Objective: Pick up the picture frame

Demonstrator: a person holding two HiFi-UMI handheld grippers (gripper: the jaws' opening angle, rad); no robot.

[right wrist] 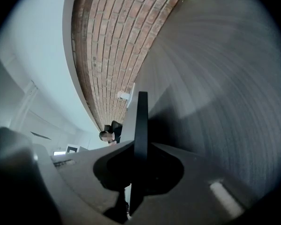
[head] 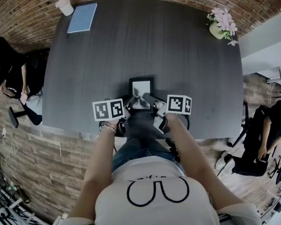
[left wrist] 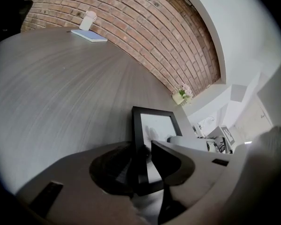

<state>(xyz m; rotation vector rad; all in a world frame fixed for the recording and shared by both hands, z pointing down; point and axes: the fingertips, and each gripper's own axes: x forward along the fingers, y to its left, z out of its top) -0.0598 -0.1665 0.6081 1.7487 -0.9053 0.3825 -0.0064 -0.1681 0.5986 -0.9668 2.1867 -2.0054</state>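
I have right claw [right wrist: 140, 150] clamped on frame [head: 142, 86] edge at 6 o'clock on counter [head: 131, 41], left claw [left wrist: 147, 159] part-spread, loose astride it; lift not yet done.

Black border on the picture frame [head: 141, 86], white sheet inside. Dark grey with fine wood-grain streaks across the surface [head: 154, 46]. Light blue for the notebook [head: 82, 18], white for the cup [head: 64, 6]. Pink flowers [head: 225, 18] over a pale green pot [head: 216, 30]. Red-brown brick with pale mortar lines on the wall [left wrist: 145, 27]. Black-and-white square markers on the cubes of the left gripper [head: 131, 103] and the right gripper [head: 149, 100]; grey jaws, black inside. White shirt [head: 154, 196] with a black looped outline, blue jeans [head: 136, 146].
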